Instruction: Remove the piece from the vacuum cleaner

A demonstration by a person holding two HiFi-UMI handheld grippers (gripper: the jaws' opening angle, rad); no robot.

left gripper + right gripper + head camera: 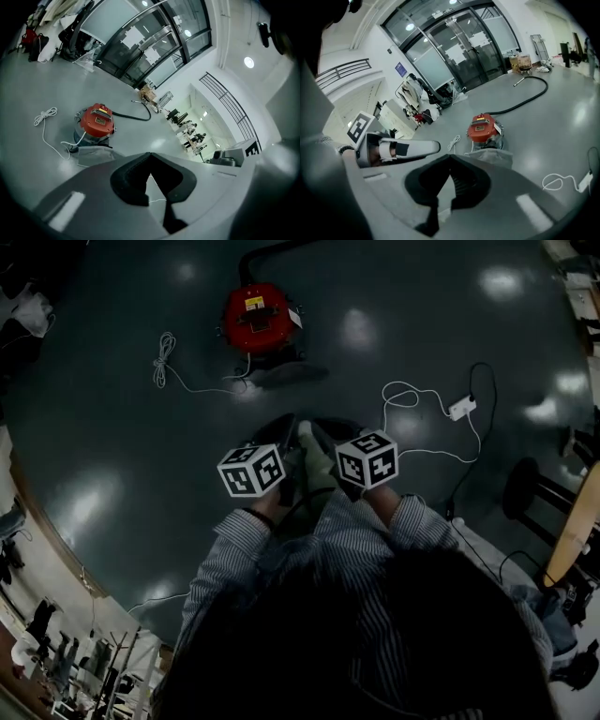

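Piece removal from vacuum cleaner: not yet begun, by the look of it.
Red round drum vacuum cleaner (255, 320) on dark glossy floor (112, 456), at 11 o'clock of both grippers and well apart from them; black hose (133, 118) trailing off behind; limp grey sheet-like item (490, 153) against its base; white coiled cord (165, 360) at 8 o'clock of it. Left gripper (149, 161) closed tight, holding nothing; right gripper (449, 161) likewise closed and empty. Left to do, seemingly: approach, grasp, detach.
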